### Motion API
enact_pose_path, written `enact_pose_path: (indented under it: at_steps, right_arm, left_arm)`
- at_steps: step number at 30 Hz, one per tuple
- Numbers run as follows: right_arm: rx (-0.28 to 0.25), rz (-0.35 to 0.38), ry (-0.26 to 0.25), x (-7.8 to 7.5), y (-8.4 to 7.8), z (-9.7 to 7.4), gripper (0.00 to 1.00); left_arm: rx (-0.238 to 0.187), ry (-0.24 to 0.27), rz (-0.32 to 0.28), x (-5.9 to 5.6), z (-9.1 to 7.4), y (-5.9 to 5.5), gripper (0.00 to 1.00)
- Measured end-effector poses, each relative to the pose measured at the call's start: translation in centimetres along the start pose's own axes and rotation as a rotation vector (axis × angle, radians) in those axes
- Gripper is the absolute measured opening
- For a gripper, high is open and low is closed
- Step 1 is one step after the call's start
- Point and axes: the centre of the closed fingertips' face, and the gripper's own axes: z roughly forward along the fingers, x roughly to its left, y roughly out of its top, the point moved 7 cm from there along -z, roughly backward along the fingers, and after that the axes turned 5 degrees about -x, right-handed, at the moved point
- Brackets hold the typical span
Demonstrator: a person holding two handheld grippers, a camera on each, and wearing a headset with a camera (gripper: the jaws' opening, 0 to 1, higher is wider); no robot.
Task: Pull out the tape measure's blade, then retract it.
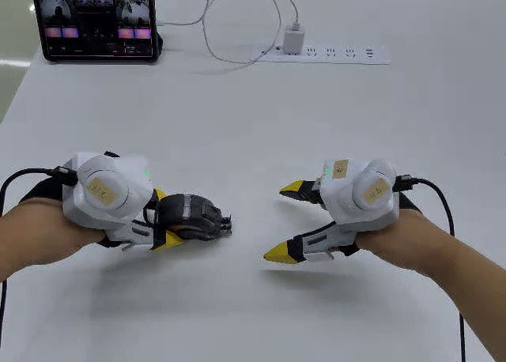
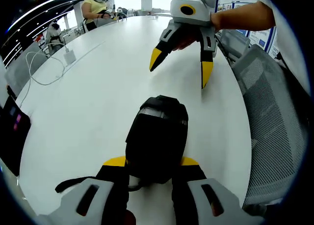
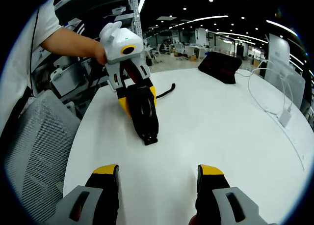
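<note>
1. we see the left gripper [image 1: 168, 218] clenched on the tape measure [image 1: 194, 216], lower left of the head view.
2. the right gripper [image 1: 285, 221], right of centre, gapes released, near it but apart.
3. we judge the case rigid and the blade thin and springy; we'd pinch the end hook [image 1: 228, 219].

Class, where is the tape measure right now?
In the head view the tape measure sits on the white table at left, clamped in the left gripper, opposite the open right gripper.
</note>
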Motion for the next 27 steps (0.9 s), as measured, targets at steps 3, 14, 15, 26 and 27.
enact_pose_path:
  at_steps: [3,14,15,26,27]
  right_arm:
    - [-0.009,-0.004,0.014,0.1,0.2,0.5,0.58]
    - [-0.026,-0.05,0.065,0.0,1.3,2.8,0.44]
    - [-0.026,-0.052,0.068,0.1,1.3,3.0,0.43]
    - [-0.037,-0.089,0.101,0.2,1.9,4.8,0.35]
    - [-0.038,-0.092,0.105,0.2,1.9,4.8,0.34]
  left_arm:
    - [0.0,0.0,-0.002,0.0,0.0,0.0,0.28]
    - [0.004,-0.004,0.0,-0.1,0.0,0.1,0.29]
    - [0.004,-0.005,-0.001,-0.1,0.0,0.1,0.29]
    - [0.003,-0.007,0.002,0.0,0.1,0.0,0.29]
    - [0.003,-0.007,0.002,0.0,0.1,0.0,0.29]
